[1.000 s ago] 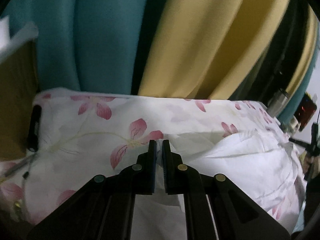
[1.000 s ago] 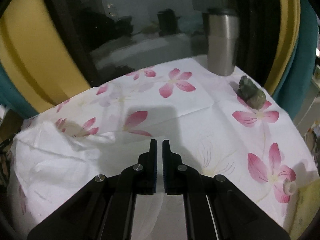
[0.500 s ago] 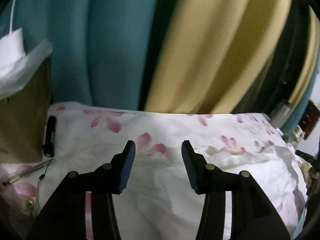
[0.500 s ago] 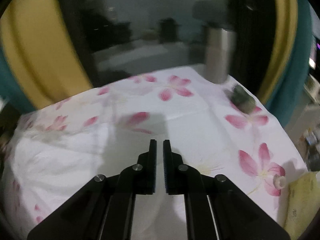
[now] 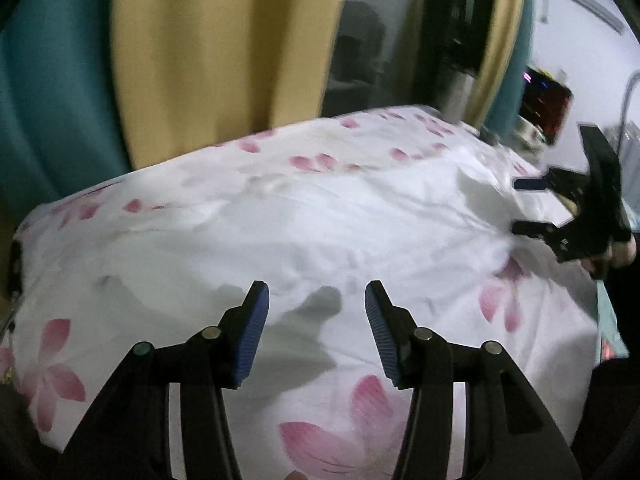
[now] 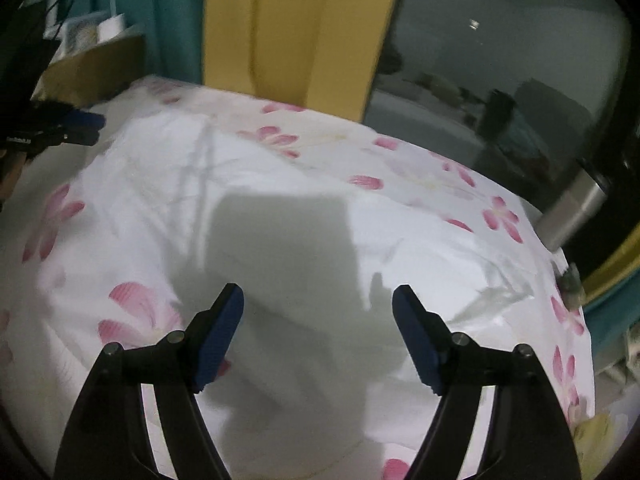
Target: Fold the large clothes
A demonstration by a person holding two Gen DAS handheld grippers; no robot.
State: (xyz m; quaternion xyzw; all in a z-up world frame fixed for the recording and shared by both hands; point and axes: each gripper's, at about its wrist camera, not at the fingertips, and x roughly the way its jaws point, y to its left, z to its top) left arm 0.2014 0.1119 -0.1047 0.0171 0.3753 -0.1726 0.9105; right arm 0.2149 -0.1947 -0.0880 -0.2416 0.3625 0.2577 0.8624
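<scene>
A white garment (image 5: 320, 220) lies rumpled on the table's flowered cloth (image 5: 500, 300). In the left wrist view my left gripper (image 5: 316, 320) hovers open above the garment's near part, nothing between its blue pads. My right gripper (image 5: 524, 206) shows at the far right edge, held by a hand. In the right wrist view my right gripper (image 6: 318, 300) hangs over the garment (image 6: 280, 220); its jaws are opening wide and hold nothing. My left gripper (image 6: 94, 128) is at the upper left, off the garment's corner.
A steel tumbler (image 6: 576, 208) and a small green figure (image 6: 570, 284) stand at the cloth's (image 6: 500, 216) right edge by a dark window (image 6: 500, 60). Yellow curtains (image 5: 208, 48) and teal curtains hang behind. A cardboard box (image 6: 96, 68) sits at the back left.
Both grippers were shut on the white cloth and have let it go. The left opened first, then the right. Each has drawn back and rolled, so both views swung sideways.
</scene>
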